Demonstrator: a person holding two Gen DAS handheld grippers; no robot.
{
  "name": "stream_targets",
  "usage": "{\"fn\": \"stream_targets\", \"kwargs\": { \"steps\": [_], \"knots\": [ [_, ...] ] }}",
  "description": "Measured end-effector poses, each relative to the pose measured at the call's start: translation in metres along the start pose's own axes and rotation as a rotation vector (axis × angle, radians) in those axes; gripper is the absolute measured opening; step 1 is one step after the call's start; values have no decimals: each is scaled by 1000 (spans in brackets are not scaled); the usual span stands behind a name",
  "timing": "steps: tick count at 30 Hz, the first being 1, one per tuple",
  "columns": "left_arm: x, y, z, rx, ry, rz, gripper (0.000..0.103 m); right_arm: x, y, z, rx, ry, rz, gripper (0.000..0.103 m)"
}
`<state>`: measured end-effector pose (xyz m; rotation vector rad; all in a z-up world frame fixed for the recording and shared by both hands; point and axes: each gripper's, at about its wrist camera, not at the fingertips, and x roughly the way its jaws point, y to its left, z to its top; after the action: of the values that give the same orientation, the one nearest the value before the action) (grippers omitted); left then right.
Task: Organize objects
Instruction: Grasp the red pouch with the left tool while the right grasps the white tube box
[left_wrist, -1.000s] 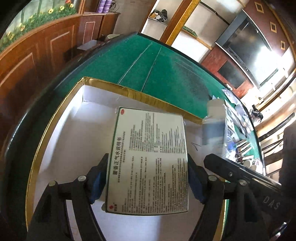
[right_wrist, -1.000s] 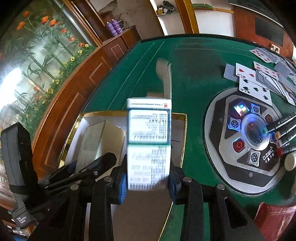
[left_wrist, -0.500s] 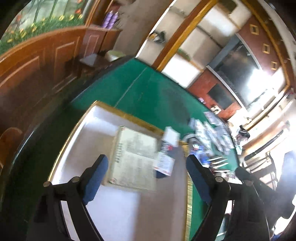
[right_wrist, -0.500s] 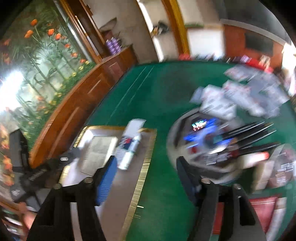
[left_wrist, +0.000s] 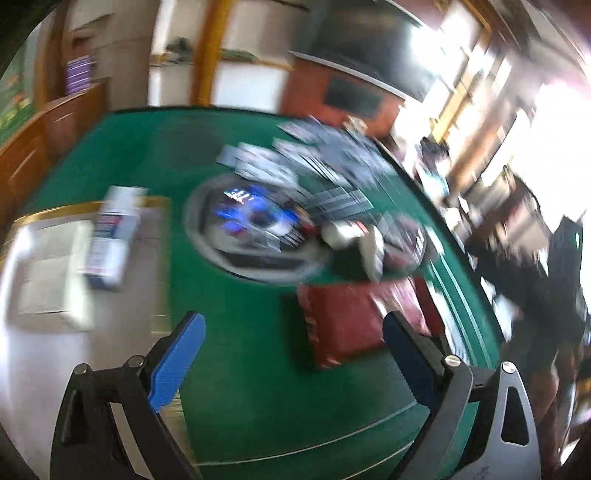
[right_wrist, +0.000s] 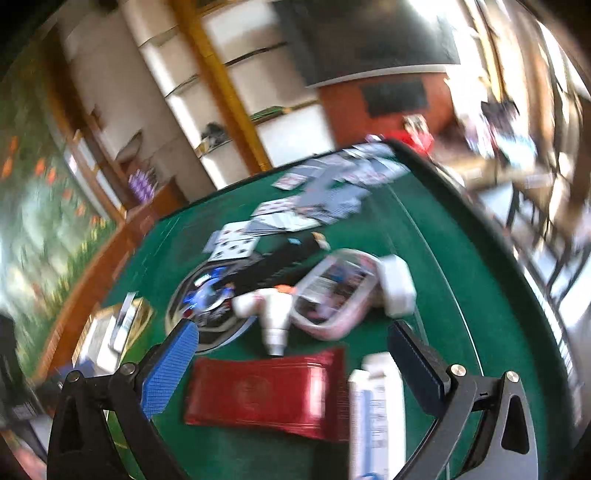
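Fingers on both grippers are spread wide with nothing between them; both have just been opening. Both views are motion-blurred, so fine print and small items are unreadable.

Left gripper (left_wrist: 293, 360) hangs over the green desk (left_wrist: 258, 406), blue pads clear of everything. At the left of that view sits the gold-rimmed white tray (left_wrist: 55, 212). Inside it: a flat pale medicine box (left_wrist: 51, 273) lying down, and a blue-and-white box (left_wrist: 114, 236) resting partly on it, leaning toward the tray's far rim. Neither is touched by a gripper.

Right gripper (right_wrist: 291, 363) is over the near right part of the desk. Directly ahead between its fingers, lying flat on the felt: a red packet (right_wrist: 266, 393). Just beside that, at the right finger, a white bottle with a blue-printed label (right_wrist: 376, 410), lying along the view. Beyond the packet: a small white bottle (right_wrist: 275, 317) on its side, a clear plastic case with a pink rim (right_wrist: 332, 291), and a white block (right_wrist: 397, 290) touching the case.

Round control panel (right_wrist: 207, 310) with blue lights is set in the desk centre; black marker pens (right_wrist: 280, 258) lie across it. Playing cards (right_wrist: 314, 206) are spread over the far side. Tray shows in the right view too, at the left edge, well apart from the right gripper.
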<state>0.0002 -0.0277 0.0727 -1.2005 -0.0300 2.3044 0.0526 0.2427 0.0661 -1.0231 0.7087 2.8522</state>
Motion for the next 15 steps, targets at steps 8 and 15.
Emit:
{"fn": "stream_targets", "kwargs": {
  "steps": [8, 15],
  "knots": [
    [69, -62, 21, 284, 83, -3, 96, 9, -71, 1, 199, -15, 117, 103],
    [119, -67, 23, 282, 186, -64, 96, 0, -72, -2, 203, -21, 167, 103]
  ]
}}
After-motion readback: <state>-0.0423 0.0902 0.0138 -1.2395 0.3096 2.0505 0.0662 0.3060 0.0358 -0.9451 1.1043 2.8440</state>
